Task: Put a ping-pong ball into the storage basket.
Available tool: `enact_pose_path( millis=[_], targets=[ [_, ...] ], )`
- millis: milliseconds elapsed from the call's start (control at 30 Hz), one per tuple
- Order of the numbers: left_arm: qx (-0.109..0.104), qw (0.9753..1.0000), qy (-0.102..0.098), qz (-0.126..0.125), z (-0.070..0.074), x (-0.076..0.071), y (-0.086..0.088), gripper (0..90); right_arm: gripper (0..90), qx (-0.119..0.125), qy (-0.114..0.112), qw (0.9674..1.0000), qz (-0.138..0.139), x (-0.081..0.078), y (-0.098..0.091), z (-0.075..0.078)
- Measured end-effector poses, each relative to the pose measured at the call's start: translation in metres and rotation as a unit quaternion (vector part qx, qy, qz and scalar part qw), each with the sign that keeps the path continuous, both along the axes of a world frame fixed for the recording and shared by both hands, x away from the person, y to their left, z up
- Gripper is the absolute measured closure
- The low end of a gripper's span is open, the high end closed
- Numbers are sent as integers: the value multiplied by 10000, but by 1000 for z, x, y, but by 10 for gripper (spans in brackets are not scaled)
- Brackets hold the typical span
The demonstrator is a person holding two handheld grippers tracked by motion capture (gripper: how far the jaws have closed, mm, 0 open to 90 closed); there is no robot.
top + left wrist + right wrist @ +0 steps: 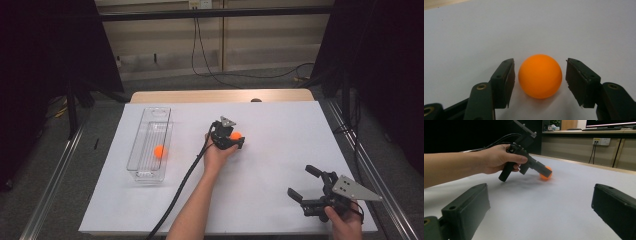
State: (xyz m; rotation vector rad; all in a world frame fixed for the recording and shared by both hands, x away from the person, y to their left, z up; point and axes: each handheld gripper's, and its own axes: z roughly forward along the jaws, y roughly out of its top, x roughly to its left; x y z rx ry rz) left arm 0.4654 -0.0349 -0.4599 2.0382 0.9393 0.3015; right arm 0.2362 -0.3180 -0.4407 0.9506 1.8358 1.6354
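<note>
An orange ball [235, 135] lies on the white table sheet [280, 130], a little right of centre. My left gripper [237, 138] points down at it, one jaw on each side. In the left gripper view the ball [540, 76] sits between the two black pads with a thin gap on both sides, so the left gripper [539, 62] is open around it. My right gripper [301, 180] rests near the front right corner, open with nothing between its jaws. The right gripper view looks across its own right gripper [540, 192] at the ball [546, 175] and the left hand's gripper [544, 171].
A clear plastic bin [141, 145] stands at the left of the sheet, long side running away from me, with a second orange ball [159, 151] inside. The left gripper's black cable [182, 185] trails back toward the front edge. Dark curtains flank the table.
</note>
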Motion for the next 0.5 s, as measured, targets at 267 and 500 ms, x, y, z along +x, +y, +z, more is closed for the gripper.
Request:
enact_pose_path(
  millis=[267,500],
  targets=[
    [75,10000,18,-22,-2,1,-1,472,12,17,19,10000,-6,0,-1,0],
    [86,10000,31,-9,-2,1,0,494,11,14,6,10000,-7,0,-1,0]
  ],
)
